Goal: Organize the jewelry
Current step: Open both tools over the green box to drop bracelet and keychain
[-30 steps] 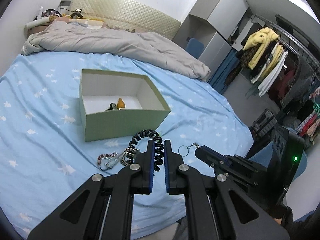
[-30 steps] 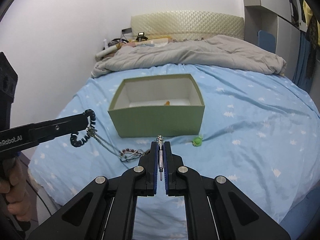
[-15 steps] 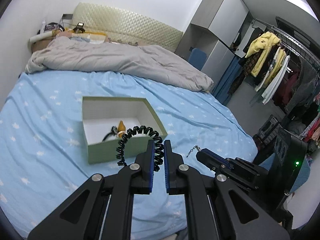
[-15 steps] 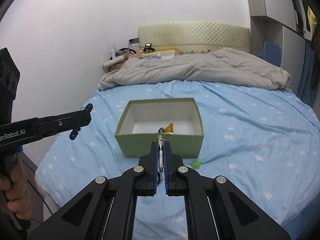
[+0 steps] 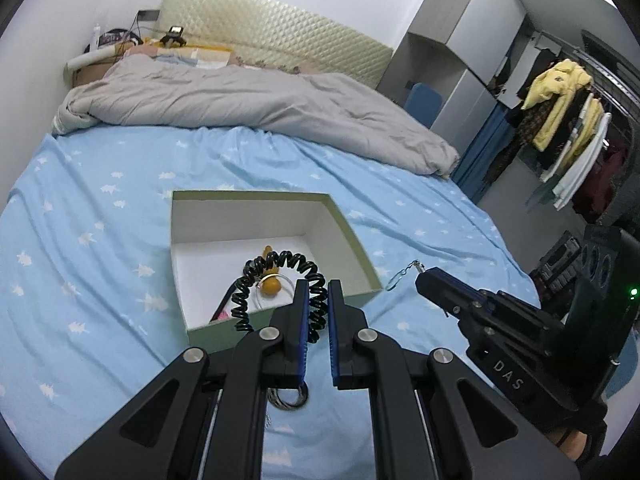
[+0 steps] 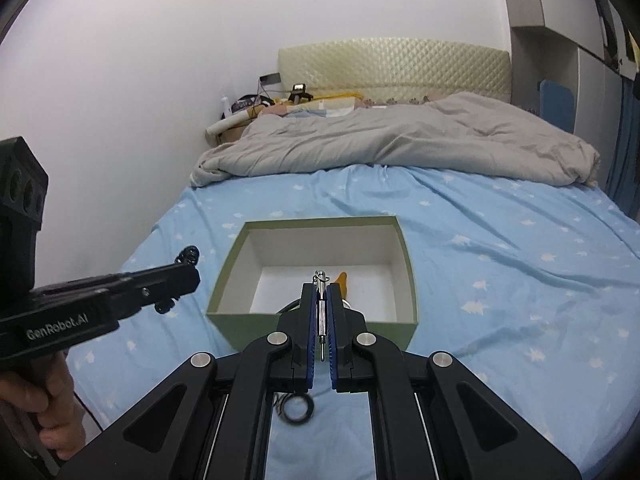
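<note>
We get even, soft indoor light, no harsh shadows. Both fisheye views bend hard around the pale-blue star-print bedsheet, corners vignetted black. Focus sharp, slight noise.

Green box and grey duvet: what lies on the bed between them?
Nothing but bare blue sheet between the green box and the grey duvet, in both wrist views.

A bed covered with a star-printed blue sheet is backed by a quilted cream headboard and white walls. A grey duvet is bunched near it. Grey cupboards and what seems a clothes rack are seen alongside.
</note>
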